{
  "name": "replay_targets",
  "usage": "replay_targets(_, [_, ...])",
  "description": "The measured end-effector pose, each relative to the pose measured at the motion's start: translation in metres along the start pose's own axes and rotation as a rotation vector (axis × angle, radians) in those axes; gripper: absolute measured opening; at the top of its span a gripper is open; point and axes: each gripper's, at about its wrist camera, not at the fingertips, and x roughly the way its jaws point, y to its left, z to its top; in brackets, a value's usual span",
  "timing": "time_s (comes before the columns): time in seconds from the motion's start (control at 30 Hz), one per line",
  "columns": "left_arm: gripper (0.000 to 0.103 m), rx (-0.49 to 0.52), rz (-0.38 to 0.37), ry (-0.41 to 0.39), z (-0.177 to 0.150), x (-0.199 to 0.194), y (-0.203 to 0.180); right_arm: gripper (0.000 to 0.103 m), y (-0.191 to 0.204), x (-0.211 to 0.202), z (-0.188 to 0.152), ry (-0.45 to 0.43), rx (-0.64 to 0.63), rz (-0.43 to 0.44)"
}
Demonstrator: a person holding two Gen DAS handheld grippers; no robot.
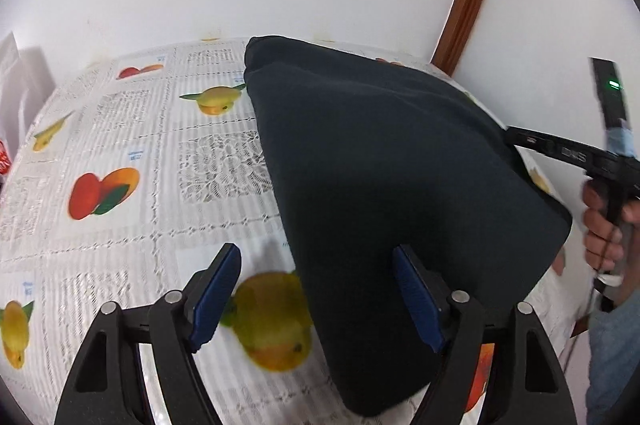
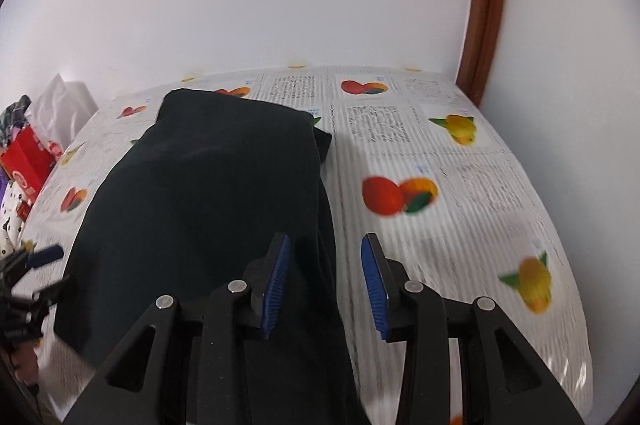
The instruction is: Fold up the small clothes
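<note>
The left hand-held gripper [image 1: 316, 295] has its blue pads spread wide, hovering over the near left edge of the dark garment [image 1: 392, 185] with nothing pinched between them. The right hand-held gripper [image 2: 325, 283] stands partly apart; the garment's right edge runs below and between its pads, but they do not seem to press on the cloth. In the left wrist view this same gripper reaches in from the right, a hand [image 1: 604, 225] wrapped around its handle, its tip at the garment's far side.

The garment lies on the fruit-patterned tablecloth [image 1: 120, 145] covering the surface, already doubled into a thick rectangular bundle with a rolled fold at its far end. Judging by that, a fold looks just laid down and released. The next move likely calls for both grippers to take hold of one end and carry it over, or to smooth and square the bundle.
</note>
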Motion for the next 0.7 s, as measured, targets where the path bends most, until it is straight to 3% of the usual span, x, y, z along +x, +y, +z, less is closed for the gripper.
replay_targets(0.23, [0.064,-0.008,-0.102,0.039,0.015,0.02,0.006,0.037,0.004,0.059,0.045,0.102,0.001,0.043])
replay_targets(0.3, [0.056,-0.032,-0.145,0.06,0.018,0.026,0.009,0.037,0.003,0.078,0.051,0.125,0.013,0.059])
replay_targets(0.33, [0.055,-0.035,-0.152,0.061,0.019,0.027,0.01,0.025,0.004,0.083,0.052,0.119,0.017,0.076])
replay_targets(0.37, [0.048,-0.039,-0.154,0.058,0.021,0.028,0.013,0.01,0.008,0.087,0.052,0.11,0.008,0.136])
replay_targets(0.4, [0.043,-0.044,-0.152,0.053,0.022,0.028,0.015,0.006,0.011,0.089,0.053,0.096,-0.003,0.124])
replay_targets(0.57, [0.038,-0.092,-0.135,0.041,0.029,0.026,0.037,0.005,0.034,0.097,0.062,0.04,-0.024,0.112])
replay_targets(0.7, [0.038,-0.095,-0.057,0.024,0.033,0.019,0.054,0.005,0.058,0.109,0.073,0.034,-0.024,0.143])
